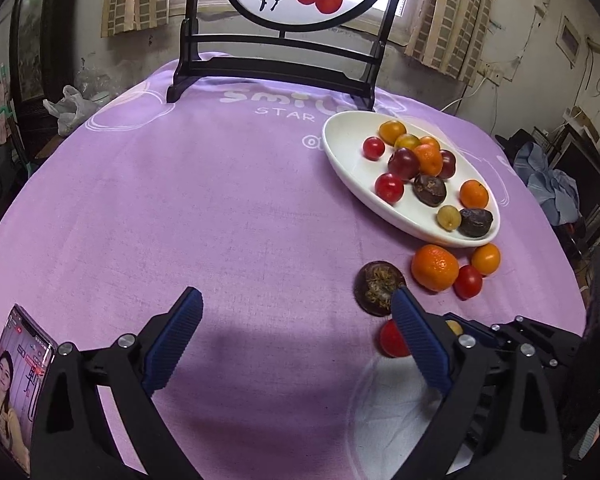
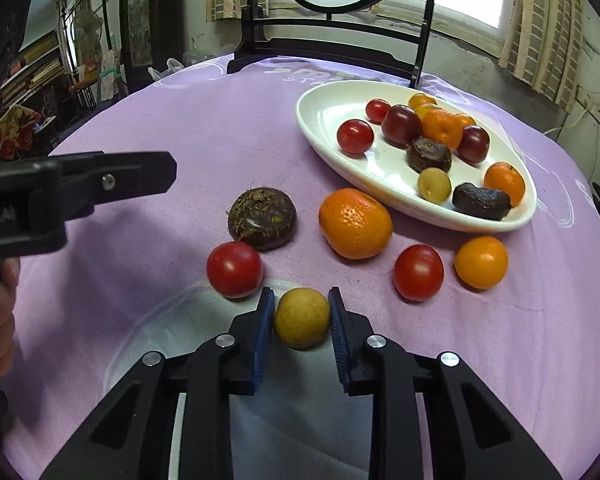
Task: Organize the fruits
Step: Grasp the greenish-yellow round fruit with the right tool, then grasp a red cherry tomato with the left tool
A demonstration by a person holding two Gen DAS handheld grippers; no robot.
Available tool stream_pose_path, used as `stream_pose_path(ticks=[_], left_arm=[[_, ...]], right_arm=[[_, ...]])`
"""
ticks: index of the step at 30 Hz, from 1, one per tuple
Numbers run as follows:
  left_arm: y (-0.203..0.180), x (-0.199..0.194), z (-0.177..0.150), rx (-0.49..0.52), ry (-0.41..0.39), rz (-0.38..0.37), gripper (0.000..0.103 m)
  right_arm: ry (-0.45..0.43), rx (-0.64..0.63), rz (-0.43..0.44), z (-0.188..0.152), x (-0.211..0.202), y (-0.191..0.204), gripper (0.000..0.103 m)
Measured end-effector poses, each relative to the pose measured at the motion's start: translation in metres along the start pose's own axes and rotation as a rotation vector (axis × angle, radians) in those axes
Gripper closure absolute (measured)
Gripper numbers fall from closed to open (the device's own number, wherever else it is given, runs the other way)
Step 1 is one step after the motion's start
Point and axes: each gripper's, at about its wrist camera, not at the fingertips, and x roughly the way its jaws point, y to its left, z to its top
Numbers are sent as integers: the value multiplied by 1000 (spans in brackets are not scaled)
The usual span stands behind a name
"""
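The right gripper (image 2: pixel 302 320) has its pads pressed on a yellow fruit (image 2: pixel 302 318), which lies on the purple cloth (image 2: pixel 180 120) well short of the white plate (image 2: pixel 324 120). The left gripper (image 1: pixel 296 336) stands wide, nothing between its fingers, apparently above the cloth.

The right gripper (image 2: pixel 302 317) holds a yellow fruit (image 2: pixel 302 318) between its jaws, near a red tomato (image 2: pixel 234 269).
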Motion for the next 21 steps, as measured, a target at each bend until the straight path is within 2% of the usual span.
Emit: stream_pose_path(ticks=[6,12,14,16,21], left_arm=[[-8,6,-5,36,13,27,10],[-27,5,-15,89,29,-24,10],[-37,5,-20,134,33,-26,10],[-48,8,-25,181,38,3,10],[-63,17,-36,232,61,-9,10]], right_arm=[[-22,72,-21,-22,-24,-26,75],[-27,160,-51,-45,-39,-57,75],[-34,171,-52,-49,-42,-61,75],[-42,171,-46,-50,-44,-63,75],[-54,160,-33,-51,-46,-62,75]])
